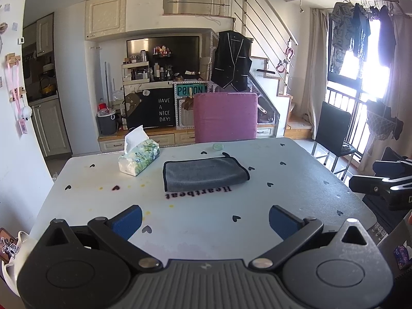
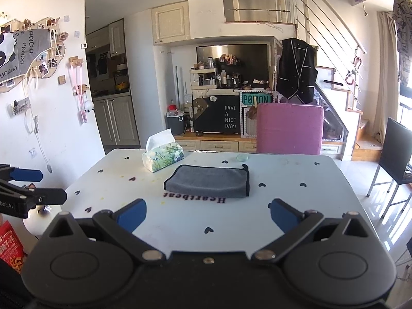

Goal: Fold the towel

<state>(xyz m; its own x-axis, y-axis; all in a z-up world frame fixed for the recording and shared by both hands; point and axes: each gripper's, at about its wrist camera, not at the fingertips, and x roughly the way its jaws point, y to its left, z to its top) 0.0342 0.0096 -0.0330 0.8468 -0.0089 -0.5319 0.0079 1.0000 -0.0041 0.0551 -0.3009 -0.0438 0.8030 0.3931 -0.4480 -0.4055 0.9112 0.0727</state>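
Note:
A grey towel (image 1: 204,173) with black trim lies folded flat on the white table (image 1: 296,180), past the word "Heartbeat". It also shows in the right wrist view (image 2: 209,181). My left gripper (image 1: 205,220) is open and empty, held back over the table's near edge, well short of the towel. My right gripper (image 2: 208,217) is open and empty too, held back at the near edge. Each gripper shows at the side of the other's view: the right one (image 1: 386,186), the left one (image 2: 25,182).
A tissue box (image 1: 139,159) stands left of the towel, also in the right wrist view (image 2: 162,157). A small round green lid (image 1: 218,146) lies behind the towel. A pink chair (image 1: 225,117) stands at the far edge and a black chair (image 1: 333,131) at the right.

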